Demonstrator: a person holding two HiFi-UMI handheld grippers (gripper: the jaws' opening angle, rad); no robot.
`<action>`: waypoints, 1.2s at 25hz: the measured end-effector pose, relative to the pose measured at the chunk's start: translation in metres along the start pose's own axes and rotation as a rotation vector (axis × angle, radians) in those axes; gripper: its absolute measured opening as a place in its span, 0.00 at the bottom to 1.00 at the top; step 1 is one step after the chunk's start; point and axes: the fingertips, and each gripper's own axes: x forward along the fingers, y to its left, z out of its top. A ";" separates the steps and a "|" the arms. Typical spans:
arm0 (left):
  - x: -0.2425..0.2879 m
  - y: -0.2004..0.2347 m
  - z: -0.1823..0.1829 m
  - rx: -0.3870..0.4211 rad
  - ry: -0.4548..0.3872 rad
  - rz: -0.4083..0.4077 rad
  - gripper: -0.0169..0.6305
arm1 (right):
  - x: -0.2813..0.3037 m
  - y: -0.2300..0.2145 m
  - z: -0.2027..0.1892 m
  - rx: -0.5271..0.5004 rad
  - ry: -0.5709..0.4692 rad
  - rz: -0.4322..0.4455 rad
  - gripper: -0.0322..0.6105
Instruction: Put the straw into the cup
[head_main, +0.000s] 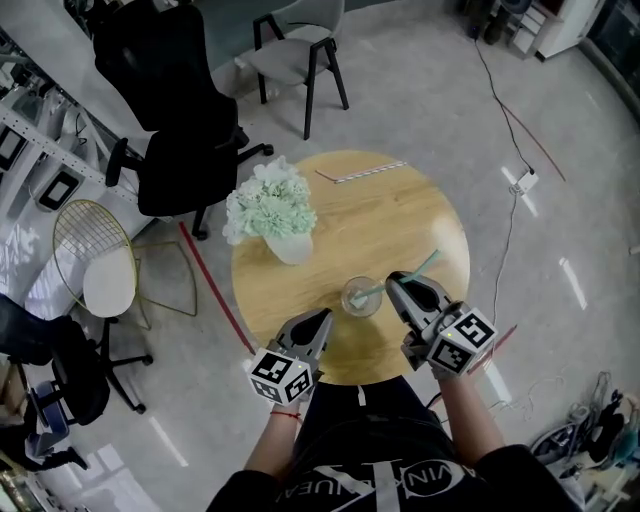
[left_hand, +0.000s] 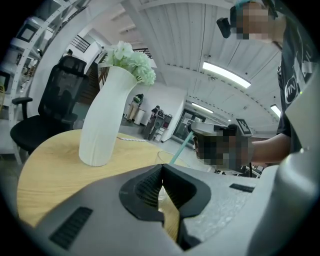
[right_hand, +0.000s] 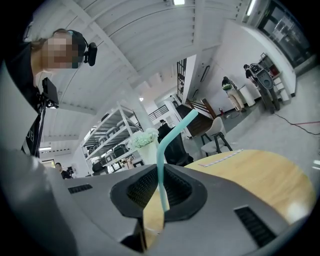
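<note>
Pinching the teal straw between its closed jaws, your right gripper holds it at the near right part of the round wooden table. In the right gripper view the straw stands nearly upright in the grip, then bends away up and to the right above the jaws. From the head view its long upper part slants up and to the right past the gripper. Its lower end reaches left over the mouth of the clear cup. Whether that end touches the bottom of the cup cannot be told.

The cup stands on the table just to the left of your right gripper's tips, near the table's near edge.

Your left gripper sits near and to the left of the cup, close to it but apart. Its jaws are pressed together with nothing between them, and they aim toward the cup.

Farther back on the left stands a white vase with pale green flowers. A thin paper wrapper lies at the far edge of the table, well apart from the cup.

Beyond the table, a black office chair stands far left, and a grey chair stands farther back.
</note>
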 end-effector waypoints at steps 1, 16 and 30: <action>0.002 0.001 -0.002 -0.001 0.003 0.001 0.04 | 0.001 -0.002 -0.003 0.002 0.007 0.001 0.10; 0.011 0.009 -0.016 -0.012 0.026 0.018 0.04 | 0.011 -0.014 -0.041 0.024 0.098 0.022 0.10; 0.004 0.010 -0.022 -0.026 0.029 0.031 0.04 | 0.013 -0.018 -0.050 0.038 0.103 0.011 0.10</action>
